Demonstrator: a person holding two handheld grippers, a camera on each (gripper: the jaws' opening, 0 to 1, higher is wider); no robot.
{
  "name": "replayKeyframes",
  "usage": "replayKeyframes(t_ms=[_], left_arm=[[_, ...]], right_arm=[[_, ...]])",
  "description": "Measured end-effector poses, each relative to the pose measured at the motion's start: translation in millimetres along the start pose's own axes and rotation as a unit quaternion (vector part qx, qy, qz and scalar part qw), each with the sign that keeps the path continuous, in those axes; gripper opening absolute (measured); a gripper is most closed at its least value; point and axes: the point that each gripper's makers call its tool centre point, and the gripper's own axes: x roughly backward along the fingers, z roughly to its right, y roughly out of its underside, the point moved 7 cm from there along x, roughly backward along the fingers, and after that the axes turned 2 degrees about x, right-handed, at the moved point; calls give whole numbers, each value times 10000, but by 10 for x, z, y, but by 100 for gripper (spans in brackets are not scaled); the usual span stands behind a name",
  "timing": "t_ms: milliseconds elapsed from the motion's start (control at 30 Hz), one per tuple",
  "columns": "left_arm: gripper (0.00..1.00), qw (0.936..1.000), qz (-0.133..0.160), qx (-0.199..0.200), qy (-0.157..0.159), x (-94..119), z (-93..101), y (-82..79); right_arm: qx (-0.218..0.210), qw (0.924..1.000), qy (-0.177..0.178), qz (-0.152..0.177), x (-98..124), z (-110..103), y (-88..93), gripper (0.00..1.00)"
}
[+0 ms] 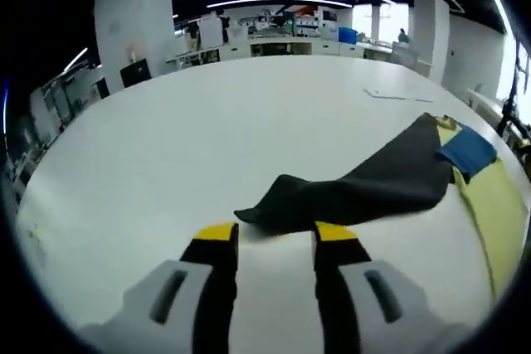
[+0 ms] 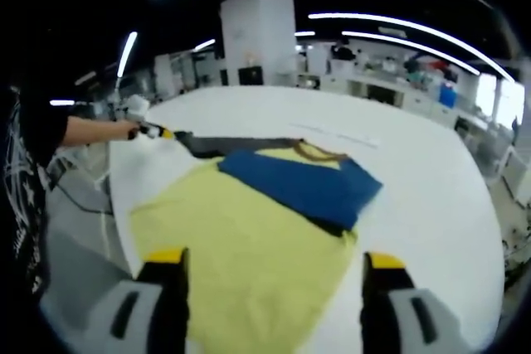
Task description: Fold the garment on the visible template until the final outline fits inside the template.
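The garment (image 1: 373, 180) lies on the white tabletop (image 1: 166, 147), its dark sleeve tip just ahead of my left tongs (image 1: 275, 236), open and empty. My right tongs (image 2: 272, 264), wide open, hover over its yellow panel (image 2: 249, 263).

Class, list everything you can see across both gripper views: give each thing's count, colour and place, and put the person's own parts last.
Garment: one, yellow with a dark sleeve and a blue folded panel, spread on the table.
Dark sleeve: one, black, stretched out flat ahead of the left gripper.
Table: one, white, large, under the garment.
Strip lights: several, white, on the ceiling.
Left gripper: one, grey with yellow-tipped black fingers, open, at the sleeve's end.
Right gripper: one, same colours, open wide over the yellow cloth.
Person's arm: one, reaching to the left gripper.
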Motion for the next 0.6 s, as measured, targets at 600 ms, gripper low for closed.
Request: replayKeyframes(t_ms=[600], left_arm=[[0, 9998, 23, -155, -101, -126, -12, -64]], right_arm=[[-133, 9998, 117, -95, 27, 36, 95, 84]])
